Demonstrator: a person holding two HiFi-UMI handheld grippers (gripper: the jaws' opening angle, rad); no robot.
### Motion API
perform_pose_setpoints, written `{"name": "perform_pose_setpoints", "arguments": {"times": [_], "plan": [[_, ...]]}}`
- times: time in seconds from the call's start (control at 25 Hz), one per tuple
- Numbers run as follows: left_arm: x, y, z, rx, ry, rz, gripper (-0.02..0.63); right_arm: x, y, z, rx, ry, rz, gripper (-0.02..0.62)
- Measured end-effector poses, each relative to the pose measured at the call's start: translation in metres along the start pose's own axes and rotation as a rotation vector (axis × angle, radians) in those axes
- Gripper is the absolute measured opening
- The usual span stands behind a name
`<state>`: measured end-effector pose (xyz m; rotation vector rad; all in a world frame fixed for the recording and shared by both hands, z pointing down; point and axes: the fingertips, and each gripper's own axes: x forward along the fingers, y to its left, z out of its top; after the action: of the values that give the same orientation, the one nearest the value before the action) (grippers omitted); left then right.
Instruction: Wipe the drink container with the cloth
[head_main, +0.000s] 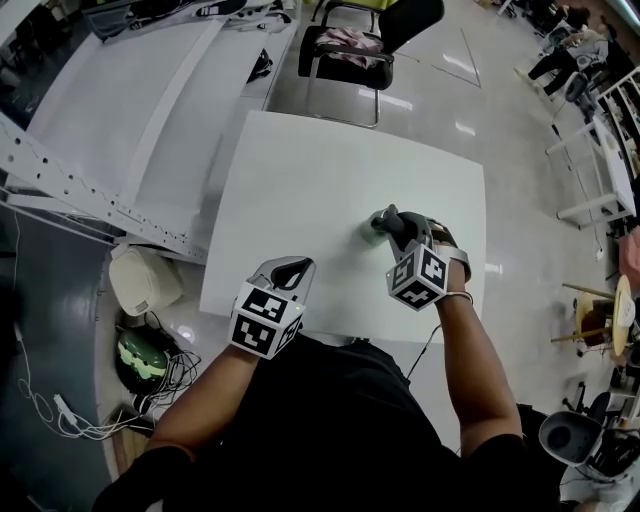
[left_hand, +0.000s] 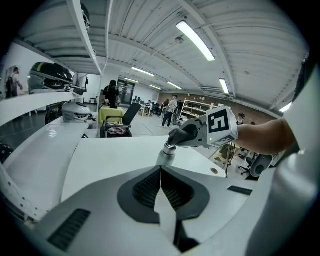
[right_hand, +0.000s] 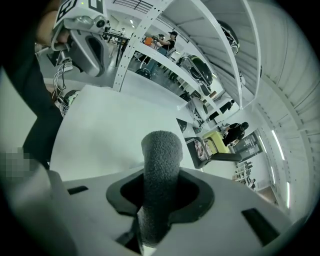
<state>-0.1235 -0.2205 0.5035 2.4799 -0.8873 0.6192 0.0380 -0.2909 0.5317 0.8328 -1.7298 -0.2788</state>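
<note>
Two pairs of jaws closed: right gripper (head_main: 390, 225) pinches soft cloth (right_hand: 160, 165) atop drink container (left_hand: 165, 157); left gripper (head_main: 289, 270), at container's 8 o'clock, empty. Container likely smooth, tippy; hold at mid-body.

This is a large open workshop or lab hall. In the left gripper view a ribbed metal ceiling (left_hand: 150, 30) carries long strip lights (left_hand: 195, 40), with shelving racks (left_hand: 196, 107) at mid right and people (left_hand: 111, 93) standing in the distance. In the head view a white worktop (head_main: 330, 190) stands on a glossy pale floor (head_main: 500, 90). A perforated metal frame (head_main: 70, 185) is at left, a black chair (head_main: 375, 40) at top and loose cables (head_main: 60, 420) at lower left.
</note>
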Motion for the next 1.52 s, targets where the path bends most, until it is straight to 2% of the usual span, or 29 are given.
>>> {"name": "perform_pose_setpoints", "arguments": {"times": [0.52,0.64,0.8,1.0,1.28,1.36,1.52], "plan": [[-0.012,0.0,-0.009,0.049,0.02,-0.042,0.017,-0.012,0.029,0.0,0.065,0.024,0.007,0.124],[-0.014,-0.002,-0.01,0.061,0.022,-0.052,0.017,-0.014,0.035,-0.001,0.118,0.017,0.012,0.124],[-0.017,-0.002,-0.008,0.069,0.016,-0.063,0.016,-0.022,0.038,0.001,0.344,-0.049,0.033,0.124],[-0.014,-0.008,-0.003,0.069,0.003,-0.087,0.017,-0.048,0.045,0.004,0.671,-0.206,0.048,0.124],[-0.01,-0.028,0.006,0.09,-0.014,-0.148,0.017,-0.084,0.055,0.001,1.214,-0.465,0.134,0.124],[-0.009,-0.033,0.007,0.096,-0.017,-0.16,0.016,-0.095,0.053,0.003,1.269,-0.534,0.146,0.124],[-0.011,-0.04,0.012,0.116,-0.025,-0.173,0.017,-0.115,0.051,0.016,1.24,-0.607,0.174,0.124]]}}
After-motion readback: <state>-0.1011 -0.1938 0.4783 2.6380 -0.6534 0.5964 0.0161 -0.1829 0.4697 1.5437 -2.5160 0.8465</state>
